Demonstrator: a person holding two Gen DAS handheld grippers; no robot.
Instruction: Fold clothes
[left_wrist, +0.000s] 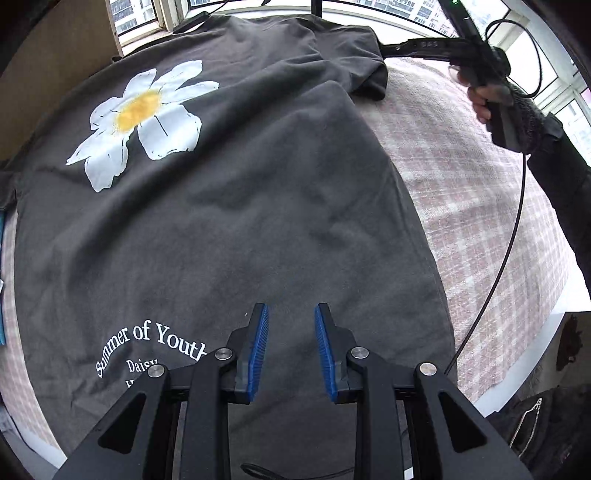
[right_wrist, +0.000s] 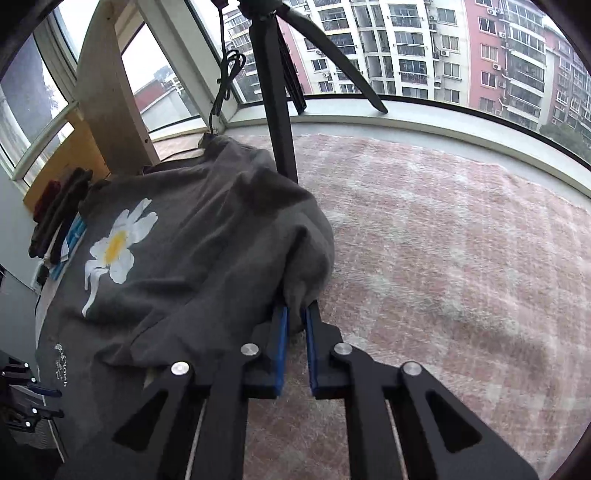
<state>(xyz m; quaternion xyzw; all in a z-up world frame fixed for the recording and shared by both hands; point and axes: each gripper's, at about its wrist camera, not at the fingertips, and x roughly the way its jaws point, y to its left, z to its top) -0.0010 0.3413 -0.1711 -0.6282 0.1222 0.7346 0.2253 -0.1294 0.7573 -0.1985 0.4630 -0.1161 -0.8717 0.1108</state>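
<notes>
A dark grey T-shirt (left_wrist: 258, 203) with a white daisy print (left_wrist: 140, 118) and the words "Summer of Youth" (left_wrist: 155, 339) lies spread on a pink plaid blanket (left_wrist: 461, 203). My left gripper (left_wrist: 291, 321) points down over its lower part, blue pads apart, with nothing pinched between them. In the right wrist view, my right gripper (right_wrist: 295, 315) is shut on a bunched fold at the right edge of the T-shirt (right_wrist: 192, 258), and the cloth humps up in front of the pads. A hand (left_wrist: 484, 99) holds that gripper at the shirt's far right sleeve.
The plaid blanket (right_wrist: 443, 258) stretches right of the shirt to a white windowsill (right_wrist: 443, 125). A black tripod (right_wrist: 277, 92) stands behind the shirt. Dark folded clothes (right_wrist: 55, 214) lie at the far left. A black cable (left_wrist: 509, 240) hangs over the blanket.
</notes>
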